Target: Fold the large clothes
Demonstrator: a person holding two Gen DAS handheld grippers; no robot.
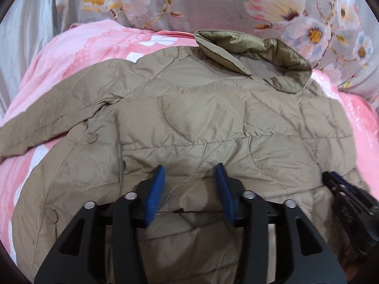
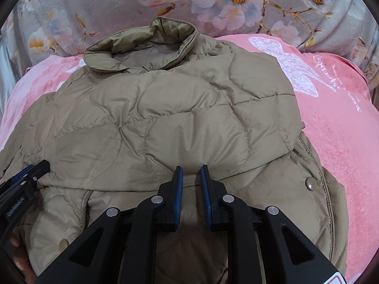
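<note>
Item: one quilted khaki jacket [image 1: 189, 108], padded, with a stand-up collar [image 1: 255, 59] and metal snap buttons [image 2: 309, 181]. It was laid flat on a pink blanket [image 1: 78, 54] printed with white motifs, which in turn was spread beside a grey floral fabric [image 1: 213, 2] at the far side. The jacket's long axis was seen to run from near the cameras toward the far side, with the collar pointed away toward the floral fabric and the lower body nearest the grippers. A fold of the jacket was found doubled over its own lower part, the folded edge running crosswise just beyond both sets of fingertips. One sleeve [image 1: 47, 127] was extended out to the left in the left wrist view.

Left gripper [image 1: 190, 172]: jaws were spread apart above the folded edge; no fabric was seen pinched between the blue pads, though contact of the tips with the cloth could not be settled.

Right gripper [image 2: 191, 172]: jaws were drawn close together with a narrow gap left between them; nothing was seen clamped in that gap. It was held over the same folded edge.
</note>
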